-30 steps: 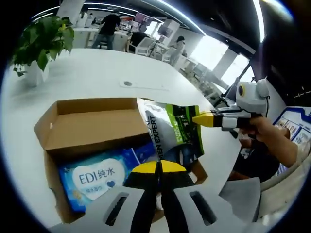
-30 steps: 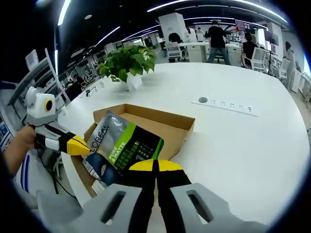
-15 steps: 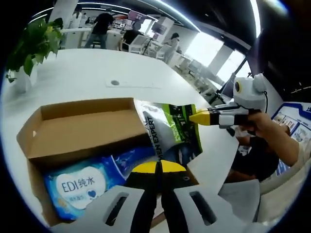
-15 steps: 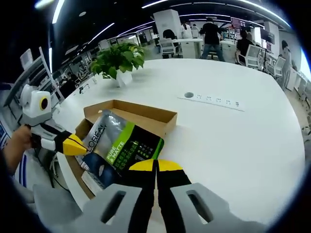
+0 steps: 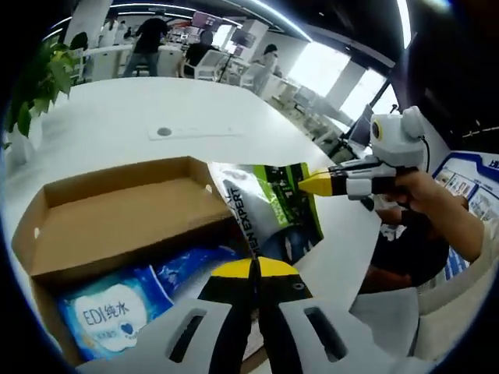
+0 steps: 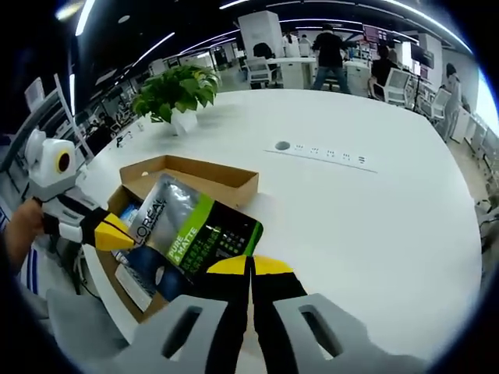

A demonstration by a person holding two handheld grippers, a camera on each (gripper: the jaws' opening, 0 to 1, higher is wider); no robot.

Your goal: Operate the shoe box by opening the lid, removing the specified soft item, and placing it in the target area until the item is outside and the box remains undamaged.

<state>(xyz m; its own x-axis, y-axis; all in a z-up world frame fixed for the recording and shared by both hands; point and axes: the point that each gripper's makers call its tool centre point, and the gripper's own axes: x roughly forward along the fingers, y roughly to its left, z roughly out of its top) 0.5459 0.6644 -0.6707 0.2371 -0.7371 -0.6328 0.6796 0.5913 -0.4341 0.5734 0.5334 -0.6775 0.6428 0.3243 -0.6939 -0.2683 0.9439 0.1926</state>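
Right gripper view: right gripper [image 6: 249,263], jaws pressed together on the lower edge of the soft pouch [image 6: 195,238] (grey/green/black sachet pack), which it carries. The pouch hangs above the box's near side, lifted out of the cavity, w/ one corner overlapping the box rim. The left gripper [image 6: 117,231] comes in from the left; its yellow tips look closed, close beside the pouch's far edge, contact uncertain. The shoe box [image 6: 226,178] sits on the white table [image 6: 374,226], lid folded back, walls intact. A potted plant [image 6: 173,93] stands beyond the box.

Left gripper view: left gripper [image 5: 251,269], jaws together, nothing visibly between them; pouch [image 5: 269,210] just beyond. Right gripper [image 5: 316,183] grips the pouch's upper corner. Inside the box [image 5: 117,210], a blue wipes pack [image 5: 117,300] lies on the bottom.

Step in hand: removal, approx. done; lid open. Next (judgement): carry the pouch sideways clear of the box rim, lower onto bare table beside the box, then release, w/o dragging on the cardboard.
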